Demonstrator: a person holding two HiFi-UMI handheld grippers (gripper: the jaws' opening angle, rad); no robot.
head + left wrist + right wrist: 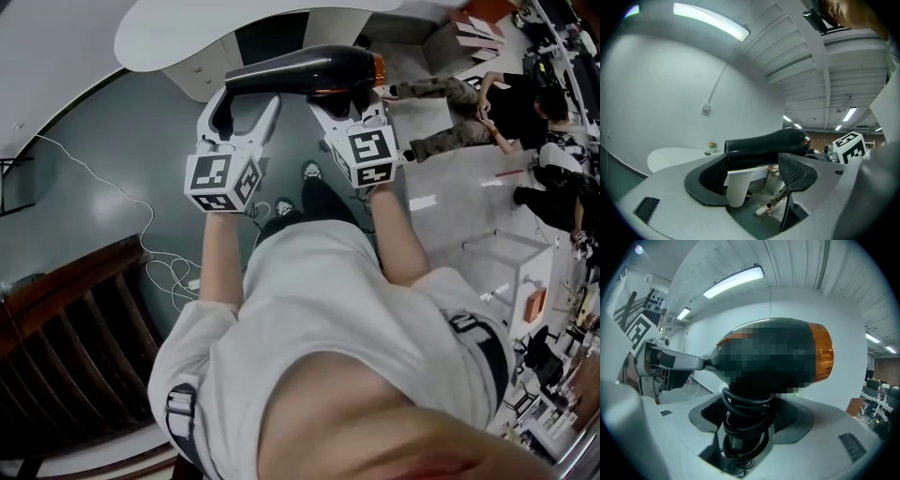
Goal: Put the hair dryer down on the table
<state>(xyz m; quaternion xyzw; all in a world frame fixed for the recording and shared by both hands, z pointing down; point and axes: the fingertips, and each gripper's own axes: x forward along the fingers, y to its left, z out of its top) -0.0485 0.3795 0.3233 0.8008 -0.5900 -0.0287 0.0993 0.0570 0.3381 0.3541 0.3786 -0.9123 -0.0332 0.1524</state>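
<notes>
I'm holding the hair dryer (300, 70) up in the air with both tongs, over the grey floor (103, 141) and just short of the white table (187, 37). My right tongs (356, 105) are clamping its cord-wrapped handle (745, 423). My left tongs (242, 111) are standing apart, with the barrel's end lying across their tips.

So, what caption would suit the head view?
Right gripper holds a black hair dryer, left gripper open at its barrel, near a white table.
</notes>
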